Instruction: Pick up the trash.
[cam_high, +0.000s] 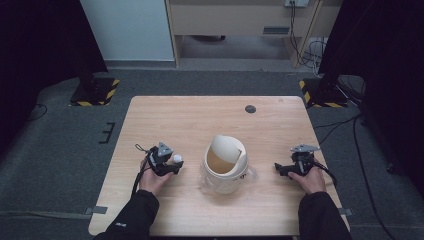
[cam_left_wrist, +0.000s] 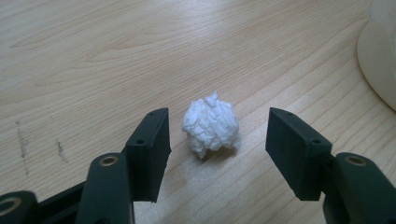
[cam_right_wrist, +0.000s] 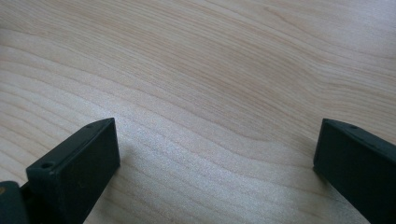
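On the table (cam_high: 190, 125), a cream swing-lid bin (cam_high: 226, 165) stands to the side of the left claw (cam_left_wrist: 217, 133), whose jaws straddle the crumpled tissue ball (cam_left_wrist: 211, 125) without touching; gripping and binning remain, right claw (cam_right_wrist: 215, 154) open and idle

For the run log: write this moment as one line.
left hand-held gripper: open around paper ball, no contact | right hand-held gripper: open, nothing between | bin: mid-table
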